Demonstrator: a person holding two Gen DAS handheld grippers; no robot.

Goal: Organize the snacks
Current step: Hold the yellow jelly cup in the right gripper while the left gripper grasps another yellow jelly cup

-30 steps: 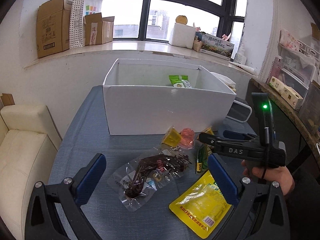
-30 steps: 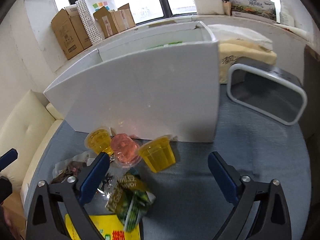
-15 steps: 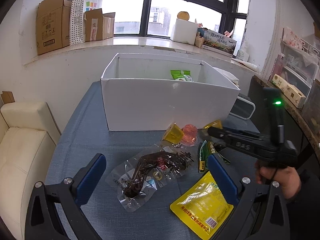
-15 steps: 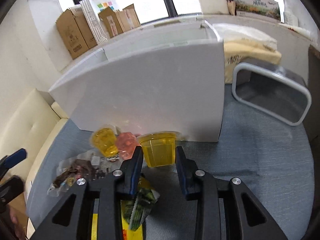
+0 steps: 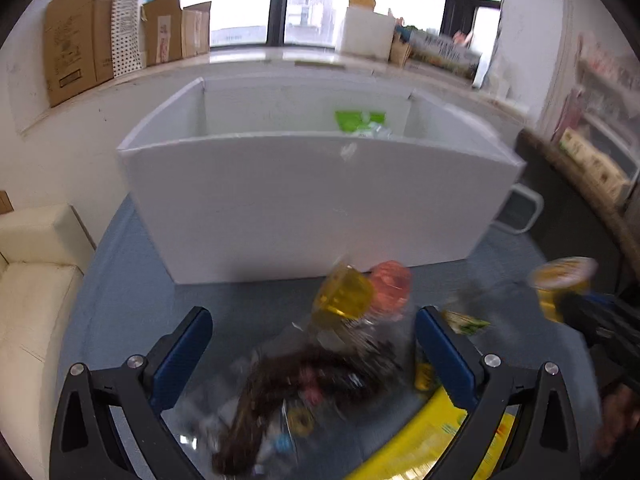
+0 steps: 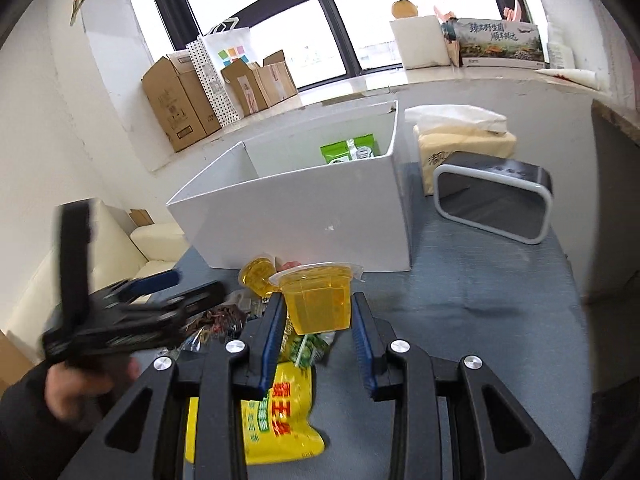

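Observation:
My right gripper is shut on a yellow jelly cup and holds it above the blue table; the cup also shows at the right of the left wrist view. My left gripper is open over a clear pack of dark snacks. Another yellow jelly cup and a pink one lie before the white box, which holds a green packet. A yellow bag and a green packet lie under the right gripper.
A grey speaker and a tissue pack stand right of the box. Cardboard boxes line the windowsill. A cream sofa is left of the table.
My right gripper has lifted the yellow jelly cup off the table and drawn back. My left gripper has moved forward and down toward the dark snack pack.

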